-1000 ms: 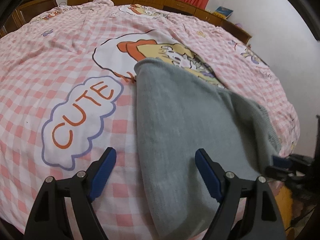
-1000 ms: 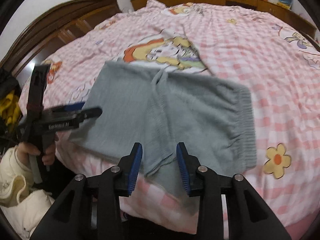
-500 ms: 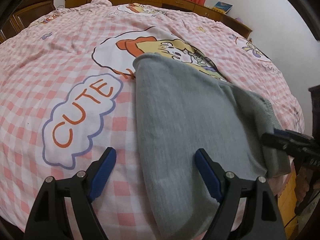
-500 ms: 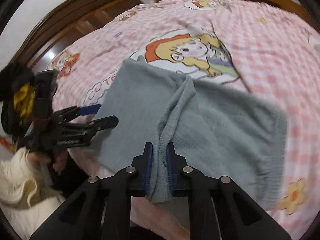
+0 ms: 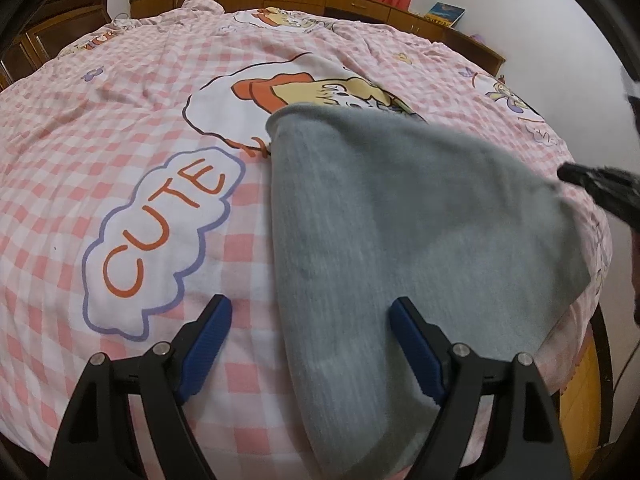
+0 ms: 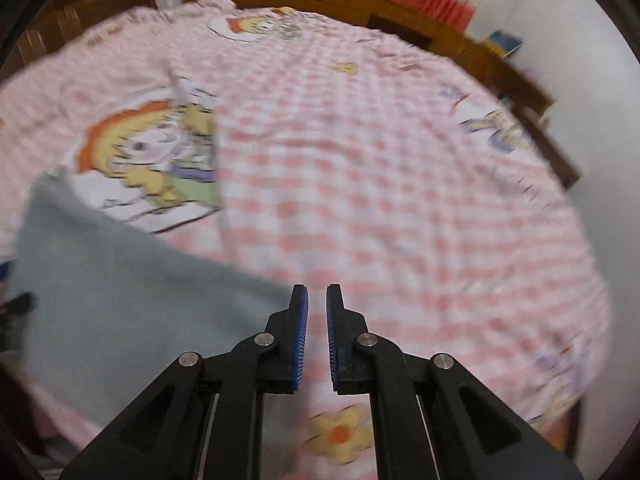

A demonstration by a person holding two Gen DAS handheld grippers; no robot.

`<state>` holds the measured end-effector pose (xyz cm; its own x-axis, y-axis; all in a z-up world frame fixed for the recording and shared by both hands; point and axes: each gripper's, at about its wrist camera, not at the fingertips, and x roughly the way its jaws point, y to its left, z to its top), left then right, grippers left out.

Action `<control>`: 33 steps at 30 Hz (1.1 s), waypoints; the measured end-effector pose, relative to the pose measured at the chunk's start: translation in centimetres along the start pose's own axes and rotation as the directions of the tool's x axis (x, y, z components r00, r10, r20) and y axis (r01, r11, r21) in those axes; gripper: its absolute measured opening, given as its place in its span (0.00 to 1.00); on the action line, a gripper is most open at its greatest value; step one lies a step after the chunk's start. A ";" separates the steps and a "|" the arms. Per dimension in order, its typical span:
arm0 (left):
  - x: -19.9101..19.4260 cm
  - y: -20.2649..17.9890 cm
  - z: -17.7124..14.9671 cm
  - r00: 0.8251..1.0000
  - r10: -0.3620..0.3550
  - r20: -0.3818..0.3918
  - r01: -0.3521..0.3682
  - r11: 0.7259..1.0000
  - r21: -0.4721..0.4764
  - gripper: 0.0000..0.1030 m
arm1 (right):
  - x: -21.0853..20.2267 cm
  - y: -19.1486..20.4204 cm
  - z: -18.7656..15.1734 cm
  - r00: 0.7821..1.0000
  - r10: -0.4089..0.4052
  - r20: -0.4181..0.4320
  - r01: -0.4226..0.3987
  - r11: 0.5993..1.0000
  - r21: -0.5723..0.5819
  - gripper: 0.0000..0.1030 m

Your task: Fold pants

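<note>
With your right hand-held gripper point(image 6: 316, 296) just closed on a lifted edge of the grey pants point(image 5: 400, 220) on the bed point(image 5: 120, 120), and the left hand-held gripper point(image 5: 311, 304) wide apart, you needed to carry that edge across without slack.

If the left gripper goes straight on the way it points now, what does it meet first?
Most likely the bedspread, at or beside the left edge of the grey pants. The left gripper points down at the bed with its jaws wide open, one finger over checked cover and the other over grey fabric. Depth is unclear.
</note>
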<state>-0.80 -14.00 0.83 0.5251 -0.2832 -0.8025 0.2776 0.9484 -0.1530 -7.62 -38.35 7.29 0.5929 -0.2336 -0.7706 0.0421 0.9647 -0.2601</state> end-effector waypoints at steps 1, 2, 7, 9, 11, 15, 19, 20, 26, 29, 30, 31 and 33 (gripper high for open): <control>0.0 0.0 0.0 1.000 0.001 0.000 -0.001 1.000 0.001 0.83 | -0.2 0.5 -0.5 1.000 0.030 -0.001 -0.030 1.000 -0.004 0.09; 0.0 0.0 0.0 1.000 0.000 -0.001 0.000 1.000 0.002 0.83 | -0.2 1.0 -1.0 0.998 0.060 -0.005 -0.060 0.998 -0.009 0.10; -0.1 -0.1 0.2 1.000 -0.003 -0.002 0.003 1.000 0.006 0.83 | 3.3 3.0 -2.7 0.993 0.085 -0.078 -0.086 0.996 -0.011 0.17; -0.3 0.0 0.6 1.000 -0.007 0.006 0.007 1.000 0.010 0.83 | 4.0 3.1 -3.2 0.994 0.088 -0.064 -0.088 0.996 0.014 0.19; -0.5 0.3 1.4 1.000 -0.009 0.026 0.009 1.000 0.008 0.83 | 4.4 2.9 -3.2 0.995 0.092 -0.034 -0.090 0.995 0.037 0.20; -0.8 0.8 4.0 0.996 -0.039 0.080 0.039 0.999 -0.002 0.81 | 4.6 2.2 -3.7 0.994 0.112 -0.001 -0.112 0.991 0.076 0.20; 0.7 1.4 7.4 0.992 -0.061 0.113 0.063 0.998 -0.016 0.78 | 4.5 2.2 -3.7 0.993 0.116 0.021 -0.117 0.990 0.081 0.20; 1.3 1.5 8.0 0.992 -0.048 0.115 0.051 0.998 -0.022 0.78 | 4.4 2.2 -3.7 0.993 0.113 0.022 -0.115 0.990 0.082 0.20; 5.1 3.1 11.1 0.999 0.008 0.050 -0.007 0.999 -0.034 0.78 | 1.9 1.8 -3.8 0.992 0.128 0.019 -0.130 0.976 0.175 0.20; 3.7 3.7 11.2 0.997 0.027 0.078 -0.024 0.999 -0.039 0.78 | 0.2 2.3 -4.6 0.986 0.160 0.037 -0.164 0.966 0.199 0.21; 3.2 4.0 11.0 0.997 0.018 0.079 -0.014 0.999 -0.047 0.78 | -0.4 2.6 -5.0 0.985 0.167 0.044 -0.172 0.965 0.198 0.21; 2.6 4.1 10.7 0.997 0.006 0.078 -0.001 0.999 -0.054 0.78 | -0.9 3.0 -5.4 0.983 0.174 0.049 -0.181 0.964 0.196 0.22; 1.4 4.5 9.8 0.997 -0.028 0.076 0.034 0.997 -0.073 0.78 | -1.5 3.6 -6.1 0.981 0.186 0.058 -0.194 0.961 0.196 0.31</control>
<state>9.08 -11.55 4.69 0.5767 -0.3198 -0.7518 0.2357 0.9462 -0.2217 -13.30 -35.25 3.99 0.6361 -0.0427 -0.7704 0.0832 0.9964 0.0135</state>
